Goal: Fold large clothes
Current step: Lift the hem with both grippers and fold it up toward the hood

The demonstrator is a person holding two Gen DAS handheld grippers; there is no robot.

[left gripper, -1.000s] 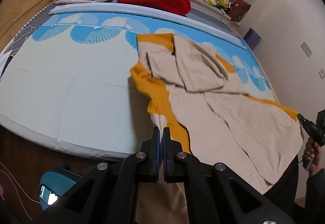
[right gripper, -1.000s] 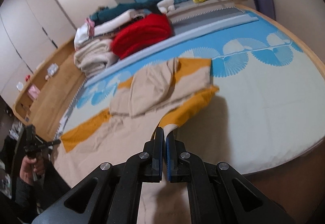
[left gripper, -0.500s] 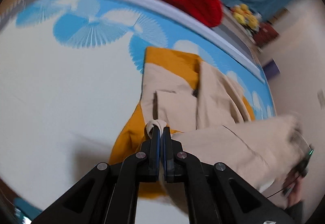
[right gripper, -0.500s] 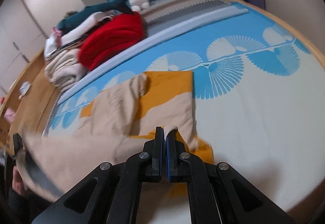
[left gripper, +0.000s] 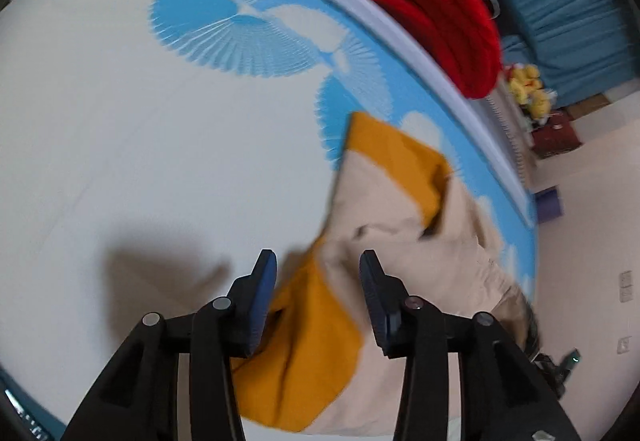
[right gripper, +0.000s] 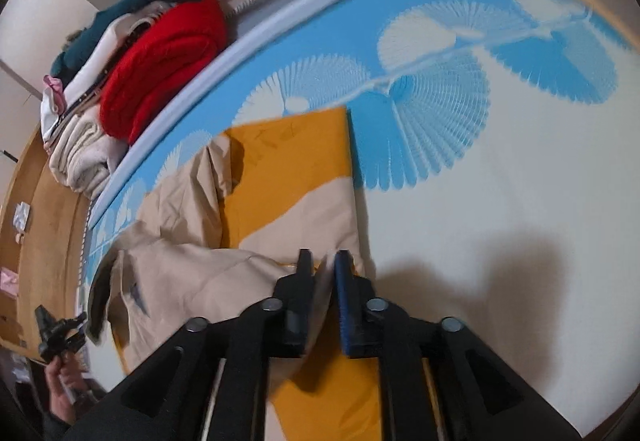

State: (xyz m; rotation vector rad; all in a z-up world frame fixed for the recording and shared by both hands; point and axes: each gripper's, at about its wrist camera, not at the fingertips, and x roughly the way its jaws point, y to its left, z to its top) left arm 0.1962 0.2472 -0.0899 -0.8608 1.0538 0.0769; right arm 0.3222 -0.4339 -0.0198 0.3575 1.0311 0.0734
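Garment (left gripper: 404, 241), beige with orange panels, lies folded on the bed (left gripper: 120, 145). Left gripper (left gripper: 318, 263) spread wide above it; right gripper (right gripper: 320, 261) narrowly parted, a cloth edge between its jaws.

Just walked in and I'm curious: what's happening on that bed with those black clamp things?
A person is folding a large beige and orange garment on the bed, with a handheld gripper in each hand. Both the left gripper and the right gripper are open over the cloth's folded edge, gripping nothing. The garment lies partly folded, and a red blanket sits behind it.
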